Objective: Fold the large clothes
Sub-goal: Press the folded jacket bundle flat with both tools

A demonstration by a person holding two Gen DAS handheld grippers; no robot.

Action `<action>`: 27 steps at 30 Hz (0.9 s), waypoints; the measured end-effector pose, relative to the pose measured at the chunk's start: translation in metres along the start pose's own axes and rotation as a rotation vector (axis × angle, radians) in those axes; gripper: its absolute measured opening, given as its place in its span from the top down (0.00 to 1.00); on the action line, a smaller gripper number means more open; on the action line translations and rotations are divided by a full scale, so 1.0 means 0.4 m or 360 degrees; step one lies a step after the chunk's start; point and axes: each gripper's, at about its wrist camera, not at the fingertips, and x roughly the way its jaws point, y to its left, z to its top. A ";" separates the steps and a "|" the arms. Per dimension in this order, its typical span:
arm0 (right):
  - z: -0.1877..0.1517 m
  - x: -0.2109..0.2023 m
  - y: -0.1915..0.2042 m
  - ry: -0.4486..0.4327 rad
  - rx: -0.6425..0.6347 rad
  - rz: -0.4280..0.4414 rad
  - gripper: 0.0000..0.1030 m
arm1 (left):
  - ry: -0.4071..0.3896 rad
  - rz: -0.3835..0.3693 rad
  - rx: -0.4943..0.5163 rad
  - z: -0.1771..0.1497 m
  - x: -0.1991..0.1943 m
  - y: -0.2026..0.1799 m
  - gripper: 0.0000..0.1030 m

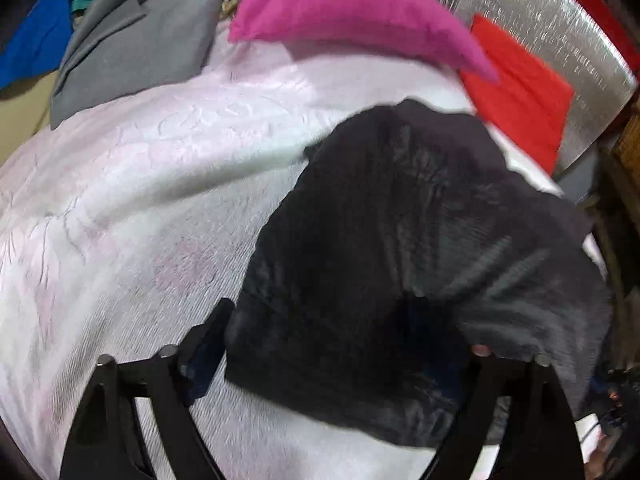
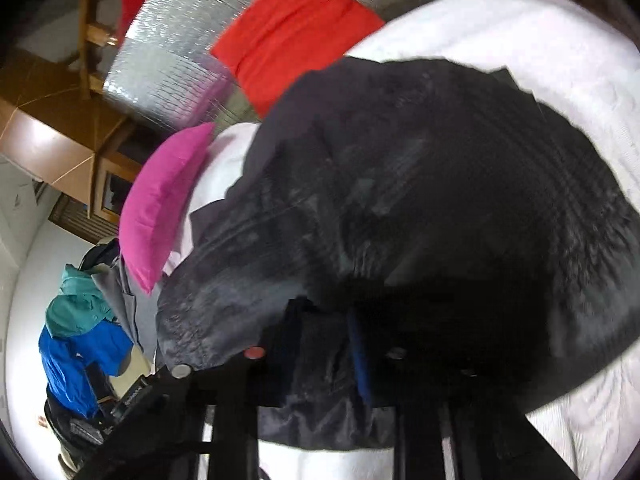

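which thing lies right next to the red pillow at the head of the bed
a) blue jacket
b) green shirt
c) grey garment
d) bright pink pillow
d: the bright pink pillow overlaps the edge of the red pillow against the silver headboard, while the blue, grey and green clothes lie piled at the far side of the bed.

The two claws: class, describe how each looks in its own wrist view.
Left claw: black angular arms spreading in a V, round silver bolt heads at the joints, dark blue pads on the fingers. Right claw: the same black frame, silver bolts, one reddish stud, a blue pad strip.
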 end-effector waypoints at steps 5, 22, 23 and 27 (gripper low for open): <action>0.018 -0.049 -0.005 0.0028 0.0058 0.0076 0.74 | 0.0015 -0.0062 -0.0068 0.006 -0.031 0.016 0.12; 0.146 -0.221 -0.284 -0.0239 0.0444 0.0125 0.16 | -0.0065 -0.0343 -0.0004 0.093 -0.070 0.136 0.12; 0.157 -0.210 -0.292 -0.0209 0.0433 0.0142 0.16 | -0.0052 -0.0355 -0.0014 0.098 -0.066 0.139 0.12; 0.183 -0.165 -0.326 -0.0053 0.0419 0.0196 0.16 | 0.0062 -0.0509 -0.0051 0.126 -0.006 0.145 0.12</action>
